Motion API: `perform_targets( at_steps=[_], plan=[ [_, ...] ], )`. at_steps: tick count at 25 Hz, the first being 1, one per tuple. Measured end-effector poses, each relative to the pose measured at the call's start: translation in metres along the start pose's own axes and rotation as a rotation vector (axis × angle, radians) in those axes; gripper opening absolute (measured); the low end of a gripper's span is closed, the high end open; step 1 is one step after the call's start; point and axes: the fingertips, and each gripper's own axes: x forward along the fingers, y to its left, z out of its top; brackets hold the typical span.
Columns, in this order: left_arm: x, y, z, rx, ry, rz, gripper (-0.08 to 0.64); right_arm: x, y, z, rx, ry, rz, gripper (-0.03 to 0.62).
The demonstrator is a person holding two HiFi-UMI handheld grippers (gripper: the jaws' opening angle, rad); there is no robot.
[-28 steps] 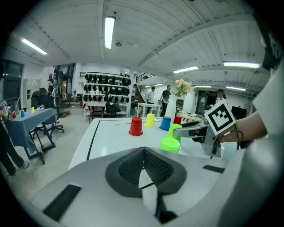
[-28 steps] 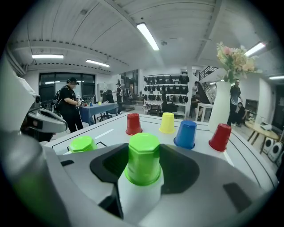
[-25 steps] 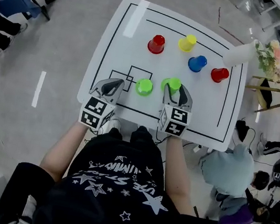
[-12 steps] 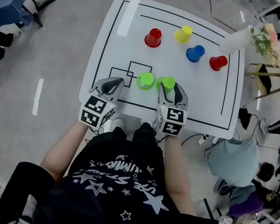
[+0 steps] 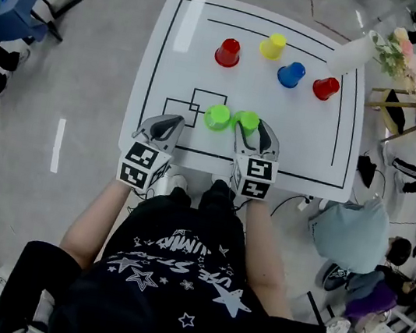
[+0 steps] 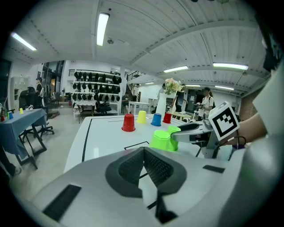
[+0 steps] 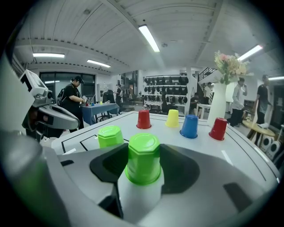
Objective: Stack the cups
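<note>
In the head view the right claw covers the near side of the green cup between its jaws; with the left claw it hides parts of the table's near edge; the person is cut off at the bottom edge; in the right gripper view the cup's lower part sits behind the claw's body; in the left gripper view the second green cup and a right jaw cover most of it; the dark things on the far racks are too small to tell.
</note>
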Motion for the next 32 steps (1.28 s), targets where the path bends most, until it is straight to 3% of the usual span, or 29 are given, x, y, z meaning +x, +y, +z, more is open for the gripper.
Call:
perform_targets(
  at_steps=[3,7,22,32],
  plan=[
    [0.001,0.000,0.000,-0.001,-0.001,-0.001,0.011,-0.001,0.002,-0.001,0.001,-0.006,0.002,0.235],
    [0.004,0.000,0.002,-0.008,-0.007,-0.002,0.011,-0.006,0.001,0.001,-0.006,-0.025,0.024,0.298],
    [0.030,0.012,0.037,-0.023,-0.051,0.095,0.011,-0.015,-0.064,0.063,0.022,-0.167,0.051,0.299],
    [0.047,0.020,0.048,-0.060,-0.039,0.231,0.011,0.048,-0.147,0.060,0.053,-0.073,0.008,0.288]
  ],
)
